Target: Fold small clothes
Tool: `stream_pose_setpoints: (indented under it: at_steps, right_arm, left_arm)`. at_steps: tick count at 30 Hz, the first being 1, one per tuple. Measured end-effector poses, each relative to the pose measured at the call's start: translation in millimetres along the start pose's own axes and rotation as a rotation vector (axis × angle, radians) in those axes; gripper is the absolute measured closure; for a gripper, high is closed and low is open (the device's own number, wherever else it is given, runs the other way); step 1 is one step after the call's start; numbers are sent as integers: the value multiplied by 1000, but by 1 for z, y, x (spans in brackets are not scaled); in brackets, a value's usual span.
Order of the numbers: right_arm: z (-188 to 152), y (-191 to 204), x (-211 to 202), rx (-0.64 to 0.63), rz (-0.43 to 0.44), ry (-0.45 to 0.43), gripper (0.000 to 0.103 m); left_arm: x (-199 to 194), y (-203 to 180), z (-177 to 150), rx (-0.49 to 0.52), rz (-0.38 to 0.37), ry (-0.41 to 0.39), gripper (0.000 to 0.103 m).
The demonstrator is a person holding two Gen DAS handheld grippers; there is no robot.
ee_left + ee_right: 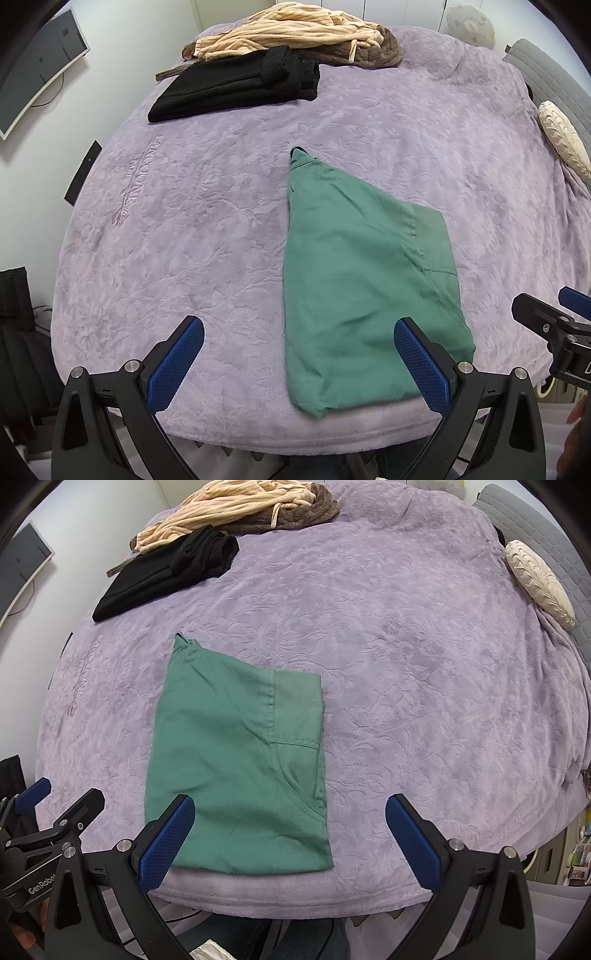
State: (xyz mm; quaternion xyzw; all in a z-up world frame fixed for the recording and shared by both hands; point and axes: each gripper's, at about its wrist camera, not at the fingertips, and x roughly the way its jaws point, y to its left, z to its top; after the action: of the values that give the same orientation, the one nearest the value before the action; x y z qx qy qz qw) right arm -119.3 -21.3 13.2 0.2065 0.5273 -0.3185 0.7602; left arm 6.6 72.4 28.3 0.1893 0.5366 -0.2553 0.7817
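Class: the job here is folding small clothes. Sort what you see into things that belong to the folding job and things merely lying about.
Belonging to the job:
green garment, partly folded
folded black garment
beige striped garment, unfolded
left gripper, open
right gripper, open

Lying about:
cream cushion
monitor
purple blanket, the work surface

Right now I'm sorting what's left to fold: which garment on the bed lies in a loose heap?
The beige striped garment at the far edge, bunched and rumpled. The green garment and the black garment lie flat, folded.
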Motion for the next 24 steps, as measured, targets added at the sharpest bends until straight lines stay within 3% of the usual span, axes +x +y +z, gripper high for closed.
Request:
stream_pose_setpoints:
  at_steps: [24]
  right_arm:
    - [0,-1,2,0,3,7,0]
  left_arm:
    - [5,1,2,9,0,8,0]
